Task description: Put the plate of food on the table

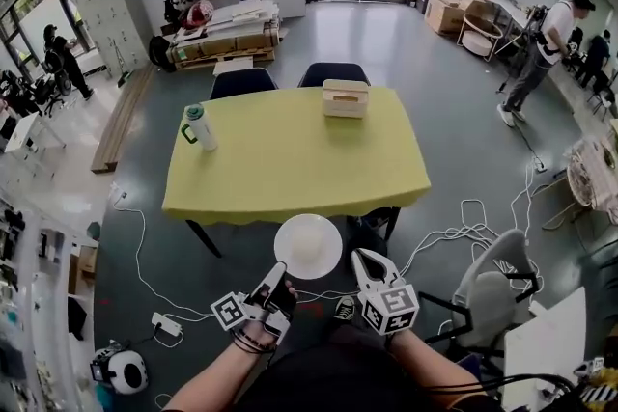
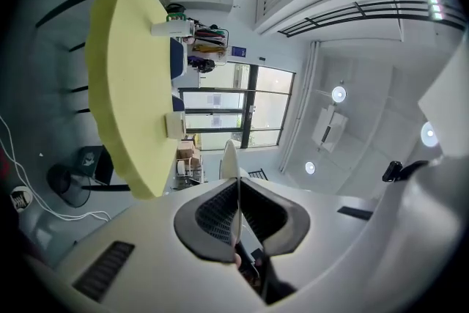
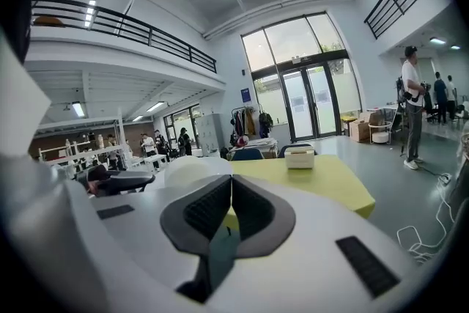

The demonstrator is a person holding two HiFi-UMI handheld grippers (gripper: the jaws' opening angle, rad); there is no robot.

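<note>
Risk: single rim pinch on plate (image 1: 308, 246)

Left gripper (image 1: 275, 281) jaws clamp only the plate's near rim. The plate sits lower centre of the head view, over the floor, short of the yellow surface (image 1: 290, 171). Right gripper (image 1: 367, 265) jaws are pressed together on nothing, just right of the plate, giving no support. Likely failures: the plate pivots or slips in the pinch and drops, or the far rim clips the surface edge if it comes in low. Can't make out any food on it.

Short of the table (image 1: 290, 159), our left gripper (image 1: 278, 279) clamps the plate (image 1: 308, 246) rim; our right gripper (image 1: 364, 260) hangs alongside, jaws together.
</note>
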